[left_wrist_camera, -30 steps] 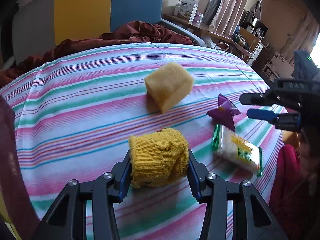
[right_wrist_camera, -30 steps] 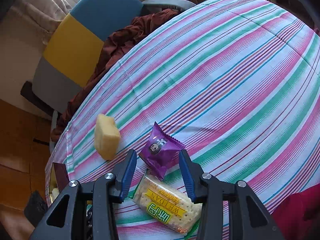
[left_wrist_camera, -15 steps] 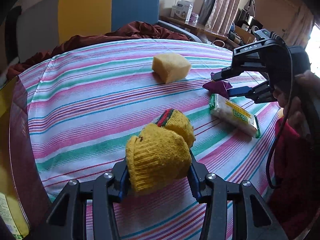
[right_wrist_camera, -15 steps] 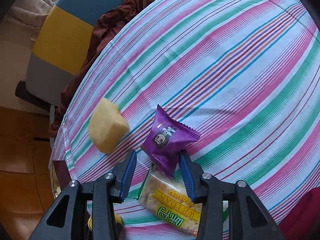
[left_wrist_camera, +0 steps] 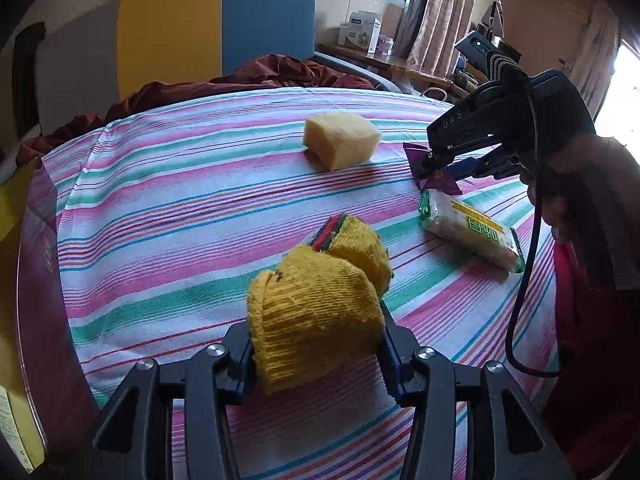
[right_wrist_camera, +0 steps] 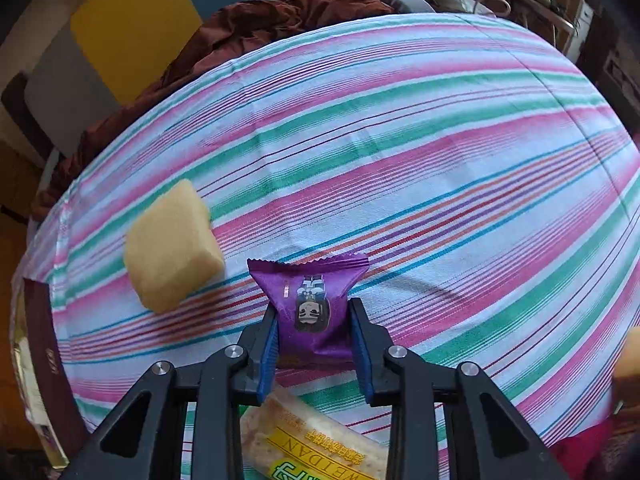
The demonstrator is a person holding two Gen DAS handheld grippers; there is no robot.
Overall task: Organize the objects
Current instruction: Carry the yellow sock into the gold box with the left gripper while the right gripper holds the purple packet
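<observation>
- A rolled bundle of mustard-yellow knitted socks (left_wrist_camera: 316, 316), with a red-and-green striped cuff showing at its far end, is clamped at its sides between two black gripper fingers, low over the striped cloth.
- A pale yellow sponge block (left_wrist_camera: 341, 139) with rounded edges lies by itself farther back on the cloth, apart from the other items.
- A small purple foil snack packet (right_wrist_camera: 310, 304) with crimped ends and a printed cartoon face is pinched between two blue-padded fingers, its free end splayed wide.
- A clear-wrapped pack of pale crackers (left_wrist_camera: 470, 230) with a yellow and green label lies flat, just beside the purple packet.
</observation>
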